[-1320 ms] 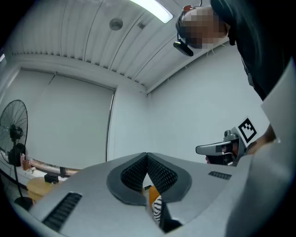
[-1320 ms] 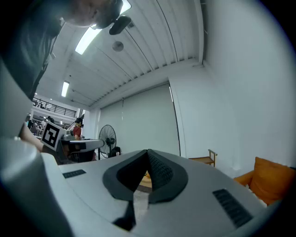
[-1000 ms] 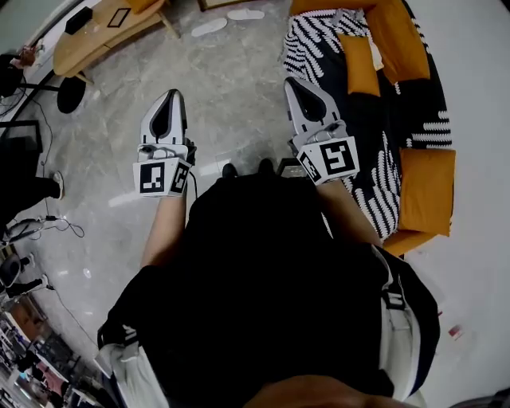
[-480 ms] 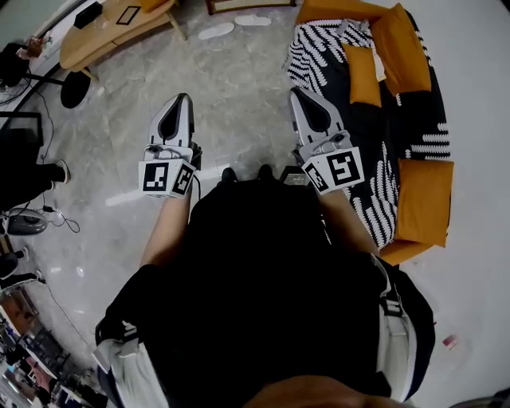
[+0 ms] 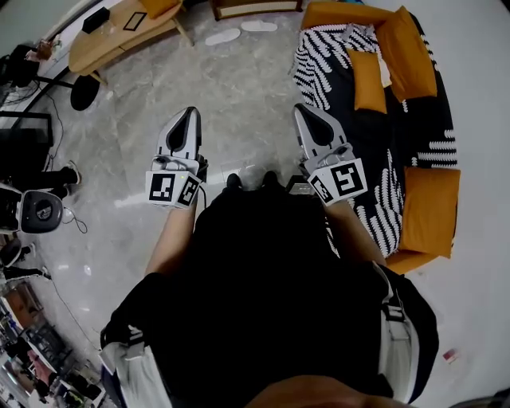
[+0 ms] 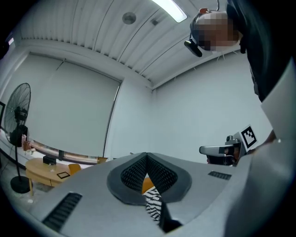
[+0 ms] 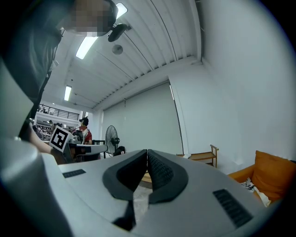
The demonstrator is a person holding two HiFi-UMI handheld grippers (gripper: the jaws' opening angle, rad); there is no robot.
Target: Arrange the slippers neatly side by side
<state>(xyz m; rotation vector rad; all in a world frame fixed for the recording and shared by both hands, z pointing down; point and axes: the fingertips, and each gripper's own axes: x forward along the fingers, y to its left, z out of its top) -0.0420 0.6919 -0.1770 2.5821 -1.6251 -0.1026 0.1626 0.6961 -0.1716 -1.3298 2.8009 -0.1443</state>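
Two white slippers lie on the grey floor far ahead, one angled left of the other, with a gap between them. My left gripper and right gripper are held out in front of the person's body, pointing toward the slippers and well short of them. Both are shut with nothing between the jaws. In the left gripper view the jaws meet tip to tip, and the right gripper view shows its jaws pressed together the same way. Neither gripper view shows the slippers.
A sofa with orange cushions and a black-and-white throw fills the right side. A wooden table and a fan base stand at the far left. A low wooden shelf sits behind the slippers. Floor equipment lies at the left.
The slippers, table and sofa have slid lower in the head view, so they are nearer. Both grippers have kept their pose and stayed shut.
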